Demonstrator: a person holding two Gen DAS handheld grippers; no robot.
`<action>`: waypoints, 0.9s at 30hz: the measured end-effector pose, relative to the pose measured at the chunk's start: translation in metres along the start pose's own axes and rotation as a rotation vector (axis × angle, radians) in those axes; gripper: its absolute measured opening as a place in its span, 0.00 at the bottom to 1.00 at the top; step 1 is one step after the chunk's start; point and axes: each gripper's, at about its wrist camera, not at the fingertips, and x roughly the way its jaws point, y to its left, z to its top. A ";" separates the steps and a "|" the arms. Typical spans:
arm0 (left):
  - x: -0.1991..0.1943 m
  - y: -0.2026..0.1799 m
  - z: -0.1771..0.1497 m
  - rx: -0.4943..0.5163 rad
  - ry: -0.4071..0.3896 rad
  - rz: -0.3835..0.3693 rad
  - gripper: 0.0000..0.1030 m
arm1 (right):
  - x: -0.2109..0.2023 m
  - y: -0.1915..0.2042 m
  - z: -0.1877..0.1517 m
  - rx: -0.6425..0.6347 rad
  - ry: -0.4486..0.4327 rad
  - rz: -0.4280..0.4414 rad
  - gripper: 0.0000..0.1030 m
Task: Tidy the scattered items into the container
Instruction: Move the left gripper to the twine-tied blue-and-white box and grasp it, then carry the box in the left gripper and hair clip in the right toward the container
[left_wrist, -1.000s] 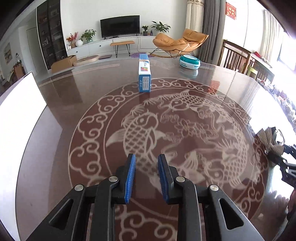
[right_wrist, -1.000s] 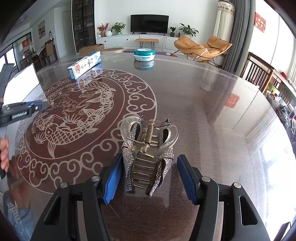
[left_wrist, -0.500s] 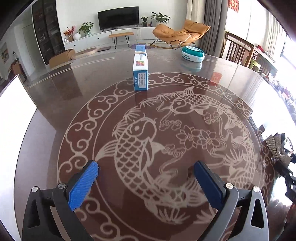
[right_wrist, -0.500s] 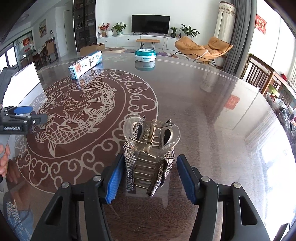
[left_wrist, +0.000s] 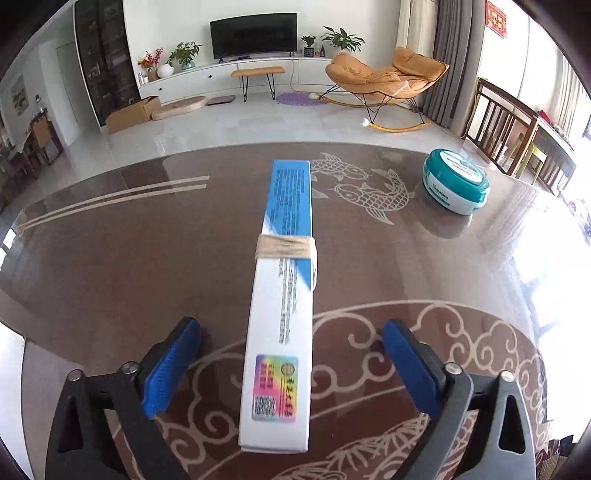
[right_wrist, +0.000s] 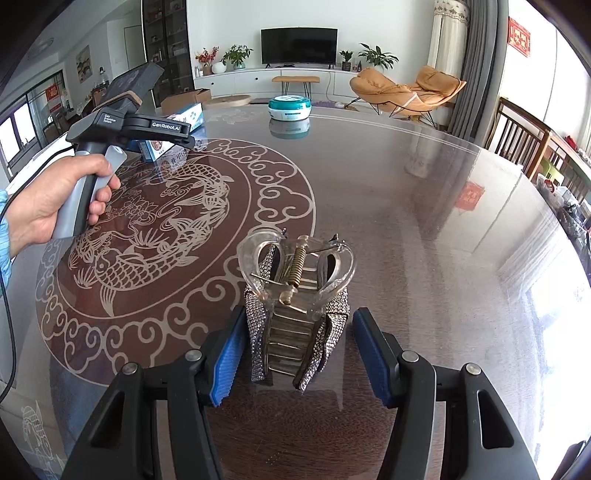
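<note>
The box (left_wrist: 282, 295) lies flat on the glossy bench (left_wrist: 110, 258), its long axis running straight away from the left gripper (left_wrist: 291, 365), near end sitting between the two blue fingers (left_wrist: 171, 369). Those fingers have just been closing in, but there is a clear gap either side, so nothing is gripped yet. It looks like light card, stiff along its edges but easy to dent on the broad faces, and likely to skate on that polished top. The long sides near the sticker end seem the place to pinch; a rubber band (left_wrist: 286, 247) wraps the middle.

The right gripper (right_wrist: 293, 350) straddles a hair clip (right_wrist: 295, 295) resting on the bench, left finger touching or nearly so, right one apart: not clamped. The clip looks hard, springy and brittle. A jar (left_wrist: 456, 181) sits further back.
</note>
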 end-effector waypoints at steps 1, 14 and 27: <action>-0.003 0.001 0.002 0.008 -0.023 -0.003 0.47 | 0.000 0.000 0.000 0.000 0.000 -0.001 0.58; -0.109 0.021 -0.124 0.074 -0.035 -0.059 0.22 | -0.002 0.006 0.000 -0.034 -0.008 0.009 0.53; -0.198 0.020 -0.249 -0.038 -0.046 -0.023 0.23 | -0.015 0.123 -0.014 -0.089 -0.009 0.149 0.53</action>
